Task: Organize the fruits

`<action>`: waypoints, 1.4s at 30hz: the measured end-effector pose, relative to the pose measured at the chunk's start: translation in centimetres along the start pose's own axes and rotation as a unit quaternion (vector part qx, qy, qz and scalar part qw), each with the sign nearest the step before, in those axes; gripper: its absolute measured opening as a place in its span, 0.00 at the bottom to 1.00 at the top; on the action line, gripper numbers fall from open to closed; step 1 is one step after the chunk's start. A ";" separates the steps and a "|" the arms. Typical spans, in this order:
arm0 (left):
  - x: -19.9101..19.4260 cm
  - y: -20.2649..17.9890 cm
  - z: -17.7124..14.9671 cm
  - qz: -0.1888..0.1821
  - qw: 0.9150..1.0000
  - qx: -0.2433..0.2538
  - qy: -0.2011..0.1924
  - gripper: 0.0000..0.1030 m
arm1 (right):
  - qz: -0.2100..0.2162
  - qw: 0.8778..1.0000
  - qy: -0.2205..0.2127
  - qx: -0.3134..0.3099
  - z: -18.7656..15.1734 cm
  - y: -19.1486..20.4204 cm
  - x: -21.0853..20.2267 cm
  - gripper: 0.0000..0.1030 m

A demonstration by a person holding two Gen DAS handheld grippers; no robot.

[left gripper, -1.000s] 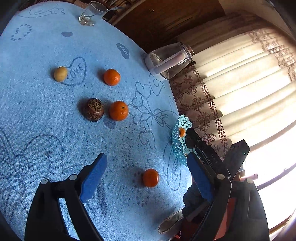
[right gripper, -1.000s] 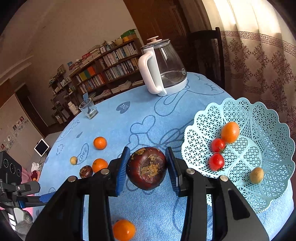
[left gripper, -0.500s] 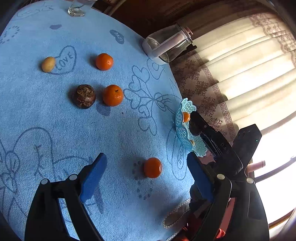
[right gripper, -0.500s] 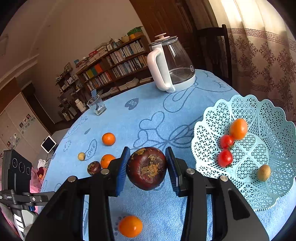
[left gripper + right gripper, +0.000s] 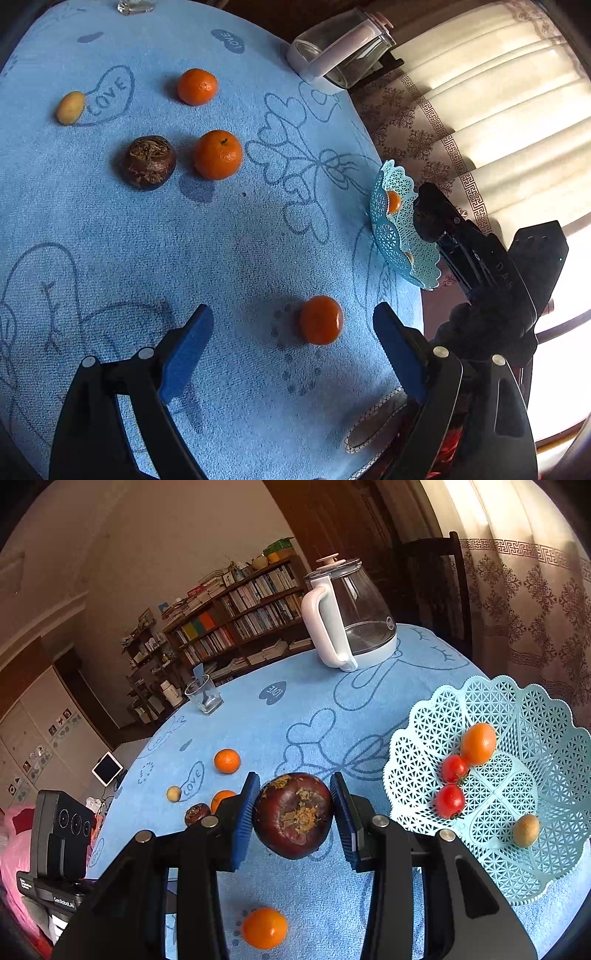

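Carrying mangosteen (image 5: 293,815) clamped in right hand-held gripper (image 5: 294,818) toward basket (image 5: 491,871); left hand-held gripper (image 5: 291,350) apart over orange (image 5: 320,319); next, release over basket.

Blue-clothed table (image 5: 258,240) has three oranges (image 5: 218,154), a mangosteen (image 5: 149,162), basket (image 5: 517,849), kettle (image 5: 351,616), glass (image 5: 204,698).

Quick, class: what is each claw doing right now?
Left claw: open, holding nothing.
Right claw: closed on a dark purple fruit.
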State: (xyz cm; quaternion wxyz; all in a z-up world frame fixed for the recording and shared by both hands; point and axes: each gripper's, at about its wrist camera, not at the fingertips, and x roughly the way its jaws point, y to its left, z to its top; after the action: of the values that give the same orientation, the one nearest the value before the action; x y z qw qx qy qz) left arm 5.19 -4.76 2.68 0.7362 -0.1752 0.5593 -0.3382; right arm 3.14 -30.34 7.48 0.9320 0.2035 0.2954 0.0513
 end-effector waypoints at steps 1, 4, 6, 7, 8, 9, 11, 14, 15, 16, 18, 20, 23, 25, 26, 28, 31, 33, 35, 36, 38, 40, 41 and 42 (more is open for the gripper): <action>0.3 -0.1 0.0 0.003 1.000 0.002 0.004 0.85 | 0.001 1.000 -0.001 0.002 0.1 -0.2 -0.1 0.39; 1.2 -0.4 -0.2 0.012 1.000 0.011 0.015 0.85 | 0.004 1.000 -0.004 0.008 0.1 -0.6 -0.3 0.39; 1.9 -0.6 -0.3 0.019 0.999 0.016 0.023 0.85 | 0.007 1.000 -0.004 0.012 0.0 -0.9 -0.4 0.39; 2.2 -0.7 -0.3 0.023 0.999 0.018 0.028 0.85 | 0.009 1.000 -0.004 0.014 0.0 -1.1 -0.4 0.39; 2.6 -0.7 -0.4 0.027 0.999 0.020 0.032 0.85 | 0.010 1.000 -0.003 0.015 -0.1 -1.2 -0.3 0.39; 2.9 -0.8 -0.5 0.030 0.999 0.022 0.036 0.85 | 0.011 1.000 -0.002 0.017 -0.1 -1.2 -0.3 0.39; 3.5 -1.0 -0.6 0.038 0.998 0.026 0.042 0.85 | 0.014 1.000 0.001 0.018 0.0 -1.3 -0.1 0.39; 3.9 -1.5 -0.8 0.051 0.997 0.040 0.042 0.85 | 0.017 1.000 0.000 0.016 0.0 -1.1 -0.2 0.39; 4.0 -1.7 -0.8 0.055 0.997 0.044 0.041 0.85 | 0.018 1.000 0.000 0.015 0.0 -1.0 -0.3 0.39; 4.1 -2.0 -0.9 0.058 0.996 0.048 0.042 0.86 | 0.019 1.000 -0.001 0.014 0.1 -1.0 -0.3 0.39; 4.4 -2.4 -0.9 0.068 0.995 0.058 0.042 0.88 | 0.021 1.000 0.000 0.015 0.0 -0.9 -0.3 0.39; 4.7 -2.7 -1.0 0.078 0.994 0.067 0.041 0.88 | 0.021 1.000 -0.001 0.015 0.0 -0.9 -0.3 0.39; 5.1 -3.2 -0.9 0.094 0.992 0.080 0.034 0.88 | 0.023 1.000 0.000 0.014 0.0 -0.8 -0.3 0.39; 5.3 -3.6 -1.1 0.109 0.989 0.096 0.029 0.88 | 0.023 1.000 0.000 0.013 0.0 -0.8 -0.2 0.39; 5.5 -3.9 -1.2 0.118 0.987 0.106 0.027 0.88 | 0.023 1.000 -0.001 0.013 0.0 -0.7 -0.3 0.39; 6.0 -4.5 -1.5 0.137 0.982 0.130 0.024 0.88 | 0.023 1.000 -0.001 0.014 0.0 -0.7 -0.3 0.39; 6.7 -5.3 -2.0 0.166 0.973 0.162 0.019 0.88 | 0.022 1.000 -0.001 0.016 0.0 -0.8 -0.3 0.39; 7.2 -5.7 -2.3 0.182 0.966 0.180 0.018 0.88 | 0.023 1.000 -0.002 0.016 0.0 -0.8 -0.3 0.39; 7.5 -5.9 -2.5 0.191 0.962 0.194 0.018 0.88 | 0.023 1.000 -0.001 0.016 0.0 -0.8 -0.3 0.39; 7.6 -6.0 -2.5 0.192 0.961 0.197 0.019 0.88 | 0.022 1.000 -0.001 0.016 0.0 -0.8 -0.3 0.39; 7.6 -6.0 -2.5 0.190 0.961 0.197 0.022 0.88 | 0.022 1.000 -0.001 0.017 0.0 -0.8 -0.3 0.39; 7.5 -5.9 -2.4 0.187 0.962 0.196 0.025 0.88 | 0.022 1.000 -0.001 0.016 0.0 -0.8 -0.4 0.39; 7.6 -5.9 -2.3 0.186 0.962 0.196 0.025 0.88 | 0.022 1.000 -0.001 0.016 0.0 -0.8 -0.4 0.39; 7.6 -5.9 -2.3 0.187 0.962 0.197 0.026 0.88 | 0.022 1.000 -0.001 0.016 0.0 -0.8 -0.4 0.39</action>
State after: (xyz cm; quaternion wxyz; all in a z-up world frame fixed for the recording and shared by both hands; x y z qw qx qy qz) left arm 2.32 -13.93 0.38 0.7917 0.0896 0.5229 -0.3029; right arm 2.79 -31.12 7.33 0.9275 0.2251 0.2908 0.0665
